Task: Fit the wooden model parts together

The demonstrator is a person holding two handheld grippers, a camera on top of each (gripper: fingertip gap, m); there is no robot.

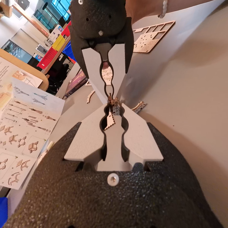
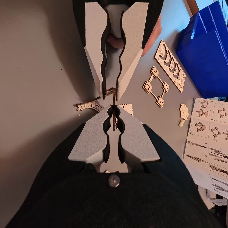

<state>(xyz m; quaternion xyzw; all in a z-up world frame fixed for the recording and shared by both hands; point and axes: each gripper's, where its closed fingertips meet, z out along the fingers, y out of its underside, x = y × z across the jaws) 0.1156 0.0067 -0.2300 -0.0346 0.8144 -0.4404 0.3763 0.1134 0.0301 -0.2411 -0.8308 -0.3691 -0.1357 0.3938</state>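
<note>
Pinching plate (image 2: 113, 118) in right fingers (image 2: 114, 106), arch (image 1: 114, 106) in left fingers (image 1: 114, 104); misaligned tabs could snap.

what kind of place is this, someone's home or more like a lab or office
Probably a lab or shared workspace, not a home: a plain grey table, stacked blue bins beside it, and further desks in front of large windows in the background. The puzzle sheets suggest a hobby kit set out for recording.
</note>
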